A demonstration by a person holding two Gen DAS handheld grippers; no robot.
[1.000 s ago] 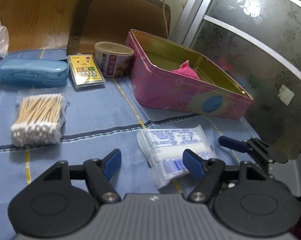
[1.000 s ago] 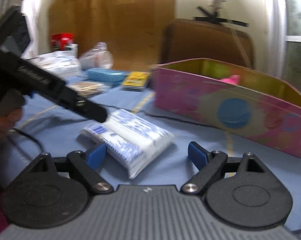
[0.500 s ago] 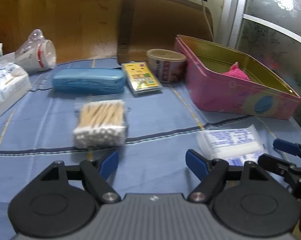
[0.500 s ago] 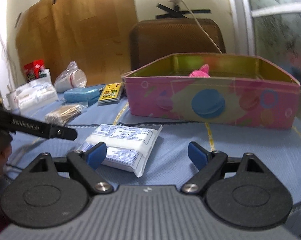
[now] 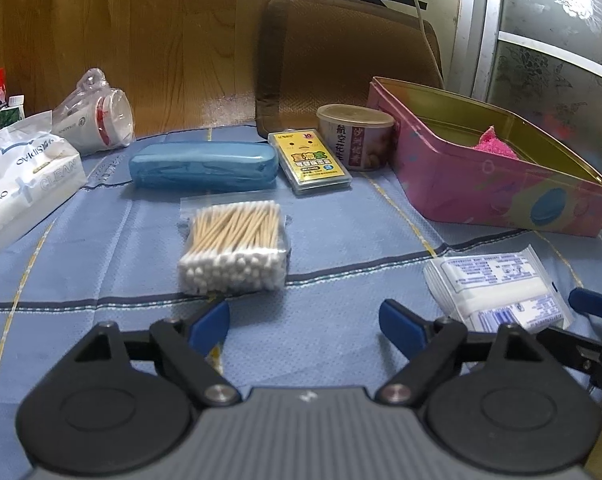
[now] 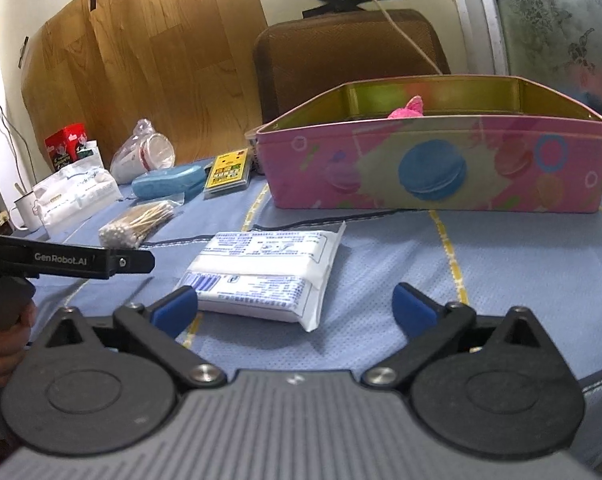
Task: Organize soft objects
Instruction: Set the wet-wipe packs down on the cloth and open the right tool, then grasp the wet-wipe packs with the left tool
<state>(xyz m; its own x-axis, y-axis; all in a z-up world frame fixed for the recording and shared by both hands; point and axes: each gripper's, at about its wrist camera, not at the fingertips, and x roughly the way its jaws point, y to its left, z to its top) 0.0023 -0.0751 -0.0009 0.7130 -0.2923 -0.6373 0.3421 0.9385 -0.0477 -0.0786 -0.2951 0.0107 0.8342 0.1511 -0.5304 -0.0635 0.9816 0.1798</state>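
Approach step: right tongs (image 6: 295, 310) and left tongs (image 5: 304, 322), both empty, have just been opening wide; tissue pack (image 6: 267, 270) lies on tabletop (image 6: 521, 264) before pink tin (image 6: 433, 168); next, straddle and close on pack.

Both tongs, left tongs (image 5: 304, 318) and right tongs (image 6: 295, 305), are made of black arms, blue pads, silver screws and a ribbed grey body. "GenRobot.AI" is printed in white on one arm.
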